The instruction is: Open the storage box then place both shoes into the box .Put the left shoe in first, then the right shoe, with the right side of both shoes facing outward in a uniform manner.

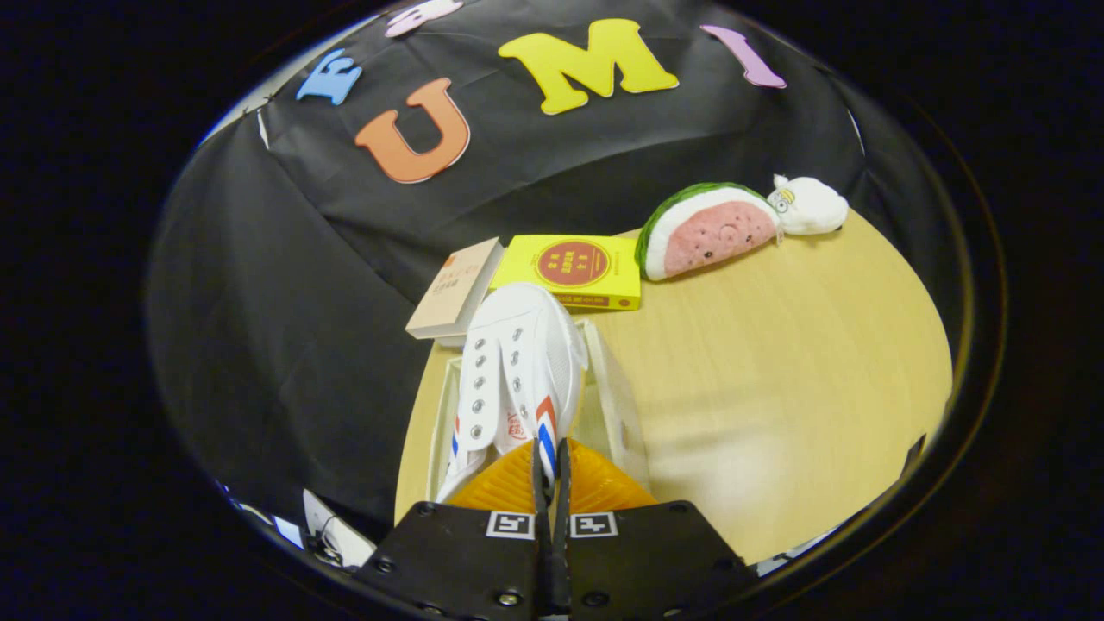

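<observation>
Gripper view shows my tool (549, 470) pinched narrow on the white canvas sneaker (517, 362), at its heel collar. It looks light and floppy, so I judge a rim grip lets it swing above the clear plastic storage box (614, 388).

Camera riding the tongs (550, 470), steeply down on near table (776, 388), wall beyond.

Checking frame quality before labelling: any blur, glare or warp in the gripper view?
Gripper view: strong fisheye bend along the table edge; soft bright glare patch on its wood; shoe fairly sharp, held above the box; gripper fingers pinched on its collar.
</observation>
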A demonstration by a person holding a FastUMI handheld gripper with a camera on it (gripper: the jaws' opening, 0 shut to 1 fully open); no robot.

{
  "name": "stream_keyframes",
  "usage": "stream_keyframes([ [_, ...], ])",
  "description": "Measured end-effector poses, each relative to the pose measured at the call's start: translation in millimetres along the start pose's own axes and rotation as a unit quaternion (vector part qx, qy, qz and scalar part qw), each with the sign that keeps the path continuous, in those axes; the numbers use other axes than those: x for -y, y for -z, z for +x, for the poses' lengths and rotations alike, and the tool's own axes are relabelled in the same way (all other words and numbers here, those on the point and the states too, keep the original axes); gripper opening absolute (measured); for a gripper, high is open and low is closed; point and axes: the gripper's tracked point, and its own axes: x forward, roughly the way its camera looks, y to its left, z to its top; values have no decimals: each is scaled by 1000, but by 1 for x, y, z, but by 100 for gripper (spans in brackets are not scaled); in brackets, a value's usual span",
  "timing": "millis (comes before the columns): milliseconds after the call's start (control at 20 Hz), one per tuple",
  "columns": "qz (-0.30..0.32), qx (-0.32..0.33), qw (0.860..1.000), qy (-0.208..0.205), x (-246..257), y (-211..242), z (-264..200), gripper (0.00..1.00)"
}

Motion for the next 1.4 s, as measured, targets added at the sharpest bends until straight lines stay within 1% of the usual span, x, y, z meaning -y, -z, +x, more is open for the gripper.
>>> stream_keyframes([
  [150,-9,-7,1000,12,-1,13,16,0],
  [450,-9,-15,999,35,17,25,31,0],
  [700,-5,-11,1000,21,20,26,43,0],
  [750,-7,-15,1000,13,19,27,46,4],
  [800,-6,-15,1000,-1,14,28,45,14],
  [900,-8,-4,1000,-10,10,23,42,35],
  [1000,-23,10,1000,-8,8,17,35,56],
  [1100,-39,25,999,-4,8,13,22,72],
  [1200,-60,46,997,3,9,3,8,83],
  [1300,-78,71,994,11,11,-9,-9,85],
  [1400,-89,104,990,19,14,-23,-30,91],
])
